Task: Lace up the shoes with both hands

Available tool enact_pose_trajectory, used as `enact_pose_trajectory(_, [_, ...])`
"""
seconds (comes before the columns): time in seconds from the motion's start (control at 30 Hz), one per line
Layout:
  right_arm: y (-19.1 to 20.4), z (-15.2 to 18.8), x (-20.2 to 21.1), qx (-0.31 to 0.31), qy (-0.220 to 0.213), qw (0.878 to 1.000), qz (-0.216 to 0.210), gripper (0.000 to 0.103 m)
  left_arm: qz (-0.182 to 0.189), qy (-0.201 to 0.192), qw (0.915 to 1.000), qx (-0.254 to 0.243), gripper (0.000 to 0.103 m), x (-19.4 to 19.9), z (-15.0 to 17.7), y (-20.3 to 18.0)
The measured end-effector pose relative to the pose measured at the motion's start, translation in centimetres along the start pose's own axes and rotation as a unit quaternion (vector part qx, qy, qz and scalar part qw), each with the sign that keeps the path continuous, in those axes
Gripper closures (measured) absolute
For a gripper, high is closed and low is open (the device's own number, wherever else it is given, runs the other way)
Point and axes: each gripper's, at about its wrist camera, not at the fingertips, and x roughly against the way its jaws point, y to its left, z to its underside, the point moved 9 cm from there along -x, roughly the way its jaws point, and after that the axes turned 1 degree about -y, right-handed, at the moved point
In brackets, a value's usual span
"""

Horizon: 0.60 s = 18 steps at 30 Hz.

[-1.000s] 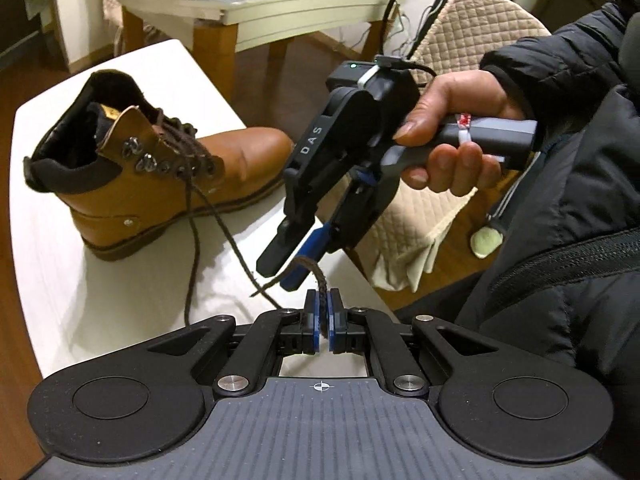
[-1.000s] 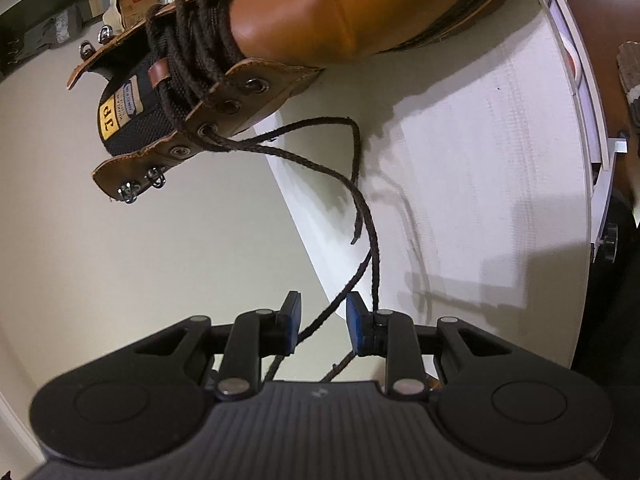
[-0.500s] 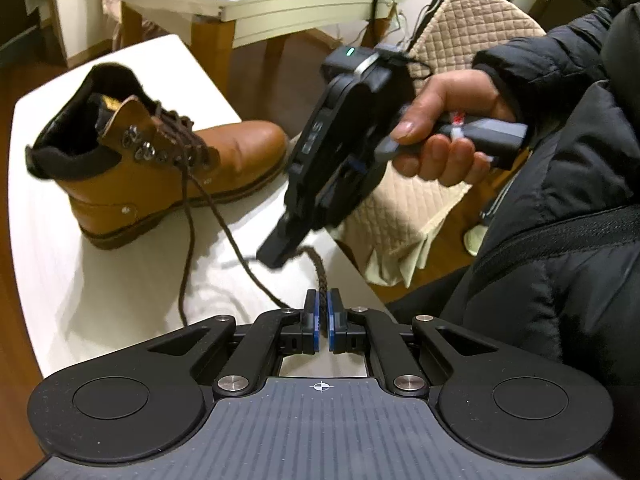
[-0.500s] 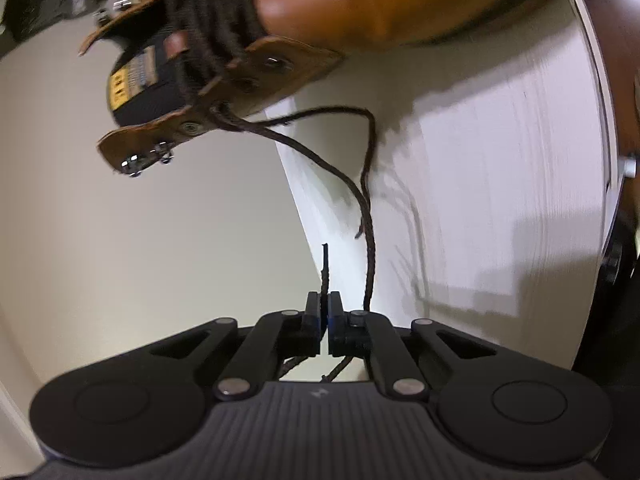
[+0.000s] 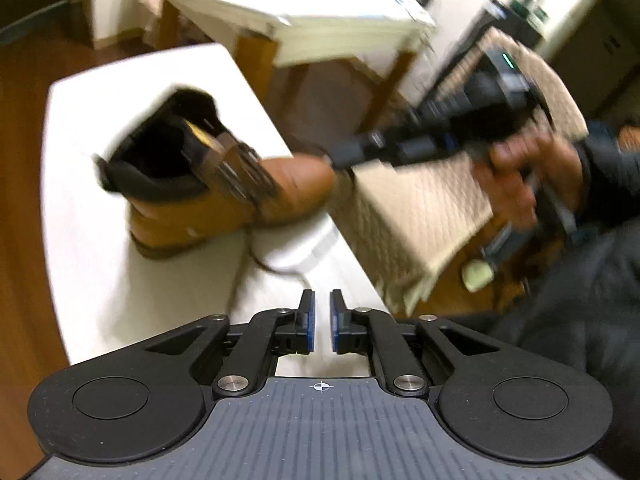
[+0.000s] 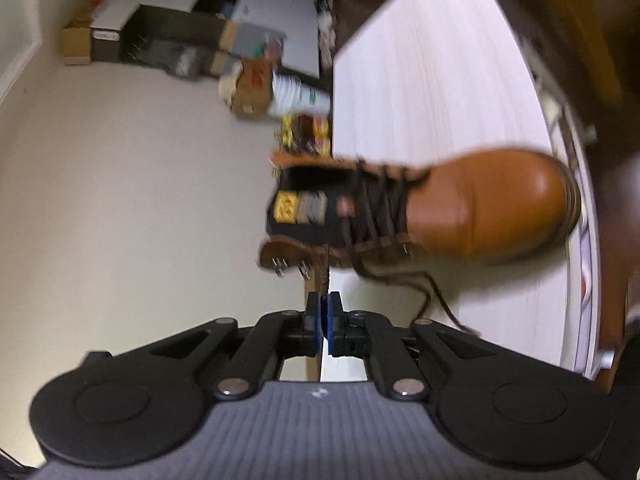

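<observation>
While the tan leather boot [image 5: 224, 200] lies on the white table [image 5: 92, 264], its brown lace [image 6: 325, 270] is the part being worked. Right gripper [image 6: 325, 322]: jaws pressed together on the lace end, which rises stiffly from the pads toward the boot's upper hooks. Left gripper [image 5: 322, 320]: jaws opening, nothing between them; bare table shows through the gap.

Handling, judged: the lace is thin, limp and light, and will sag wherever it is unsupported, so the best hold is close to the tip, where it keeps enough stiffness to aim. The boot looks heavy enough to stay put under a gentle pull, though a hard tug might drag it.

Surroundings: a quilted beige cloth [image 5: 420, 208] hangs beside the table edge; a second, wooden-legged table [image 5: 304, 12] stands behind. Loose lace slack on the tabletop could snag. Both views are motion-blurred.
</observation>
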Motion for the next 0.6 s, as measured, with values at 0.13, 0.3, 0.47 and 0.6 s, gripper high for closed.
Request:
enact_pose_trajectory(0.13, [0.6,-0.9,-0.4,0.012,-0.006,1.0,-0.001,0.099,-0.02,-0.035,0.9981,0.046,0.086,1.2,-3.6,2.6])
enact_pose_trajectory(0.3, [0.4,-1.7,-1.6,0.02,0.013,1.0,-0.011,0.099,-0.043,-0.026,0.9922,0.114,0.083,-0.2,-8.3,6.8])
enact_pose_trajectory(0.47, [0.1,-3.7,-0.5,0.047,0.003,0.999,-0.017,0.099,-0.038,0.014,0.9899,0.136,0.082,-2.6,-10.0,8.4])
enact_pose_trajectory(0.6, [-0.1,-3.7,-0.2,0.069,-0.007,0.998,-0.001,0.099,0.004,0.065,0.9837,0.167,0.082,-5.1,-9.9,9.4])
